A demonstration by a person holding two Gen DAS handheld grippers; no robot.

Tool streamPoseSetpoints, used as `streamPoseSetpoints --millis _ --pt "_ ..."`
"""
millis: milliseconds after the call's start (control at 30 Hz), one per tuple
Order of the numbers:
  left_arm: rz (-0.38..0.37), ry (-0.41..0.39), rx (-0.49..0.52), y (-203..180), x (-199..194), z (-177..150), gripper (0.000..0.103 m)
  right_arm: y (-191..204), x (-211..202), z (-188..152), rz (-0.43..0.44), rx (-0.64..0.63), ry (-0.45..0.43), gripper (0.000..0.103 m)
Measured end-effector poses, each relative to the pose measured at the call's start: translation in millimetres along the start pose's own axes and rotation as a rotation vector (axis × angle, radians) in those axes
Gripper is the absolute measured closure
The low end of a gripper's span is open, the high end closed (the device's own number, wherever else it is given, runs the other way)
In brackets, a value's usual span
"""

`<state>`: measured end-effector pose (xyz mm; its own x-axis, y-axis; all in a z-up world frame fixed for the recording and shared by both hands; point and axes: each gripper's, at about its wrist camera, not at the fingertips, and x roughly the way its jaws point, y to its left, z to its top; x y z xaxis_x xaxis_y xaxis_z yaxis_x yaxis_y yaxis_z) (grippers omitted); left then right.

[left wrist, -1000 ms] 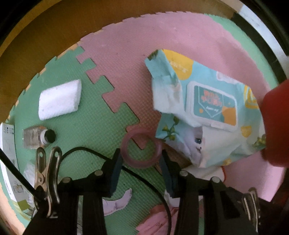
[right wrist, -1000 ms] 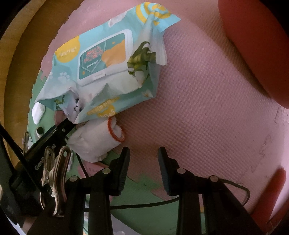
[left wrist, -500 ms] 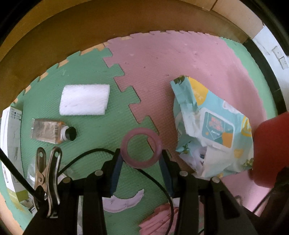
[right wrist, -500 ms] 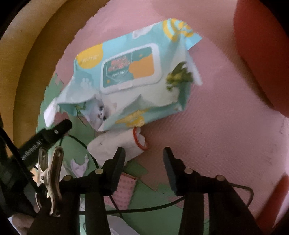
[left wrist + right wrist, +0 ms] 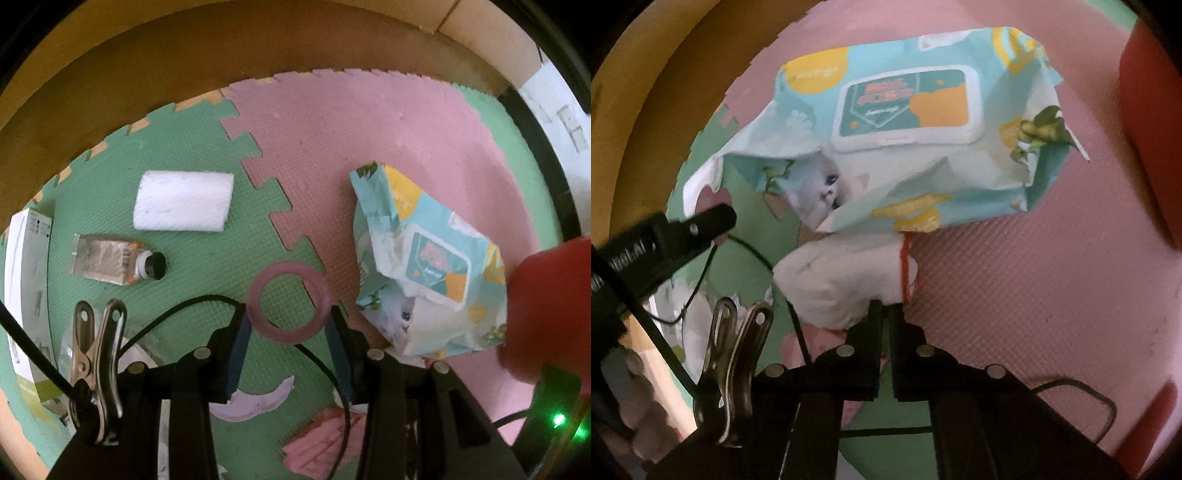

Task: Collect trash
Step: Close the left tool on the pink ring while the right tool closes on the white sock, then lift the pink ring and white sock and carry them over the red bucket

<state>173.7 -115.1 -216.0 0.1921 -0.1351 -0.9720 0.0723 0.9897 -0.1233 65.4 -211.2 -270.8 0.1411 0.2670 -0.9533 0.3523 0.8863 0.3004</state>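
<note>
Two grippers: mine, one in each hand, both pointing steeply down at the mat.
Left gripper [image 5: 290, 314]: clamped on the ring [image 5: 288, 266], one pad on each side of it, the jaws about half apart.
Ring: pink and see-through, held flat above the seam where the green tile [image 5: 203, 236] meets the pink tile [image 5: 369, 147].
Right gripper [image 5: 886, 308]: jaws together, tips at the lower edge of the wad [image 5: 842, 277]. I cannot tell whether a fold of it is pinched between them.
Wad: white and soft, with a red band [image 5: 905, 266] round one end. It lies just under the wipes pack [image 5: 905, 107] and touches it.
Wipes pack: pale blue and yellow with a teal lid label and a kitten print, crumpled, on the pink tile, to the right of my left gripper.
White pad [image 5: 183, 206]: flat on the green tile, well apart from the ring.
Tube [image 5: 107, 260]: silver with a dark cap, just below the pad, cap pointing right.
Box [image 5: 26, 288]: white, at the left edge of the green tile.
Scrap [image 5: 258, 402]: pale and curved, on the green tile beneath my left fingers.
Pink crumple [image 5: 321, 443]: beside the scrap and partly hidden by the gripper.
Red thing [image 5: 546, 302]: large and blurred, at the right edge next to the pack. I cannot tell what it is.
Clip [image 5: 98, 362]: metal, on the left side of my left gripper, with a black cable [image 5: 184, 306] looping past it.
Floor [image 5: 147, 92]: brown wood beyond the mat's toothed edge.
</note>
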Motion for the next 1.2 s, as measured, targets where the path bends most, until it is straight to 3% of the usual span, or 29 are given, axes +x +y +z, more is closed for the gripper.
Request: streamPoseSetpoints --millis 400,700,1200 --pt "-0.025 -0.043 -0.092 6.8 -69.4 -1.9 0.06 7.7 -58.9 -15.7 0.045 -0.064 -0.098 0.1" --pt "-0.005 -0.094 -0.055 -11.6 -138.6 -10.4 0.06 11.1 -112.7 -12.0 0.056 -0.101 -0.147 0.1" --pt "-0.039 -0.183 0.043 -60.6 -257.7 -35.7 0.06 17.4 -262.4 -35.3 0.078 -0.214 -0.289 0.1"
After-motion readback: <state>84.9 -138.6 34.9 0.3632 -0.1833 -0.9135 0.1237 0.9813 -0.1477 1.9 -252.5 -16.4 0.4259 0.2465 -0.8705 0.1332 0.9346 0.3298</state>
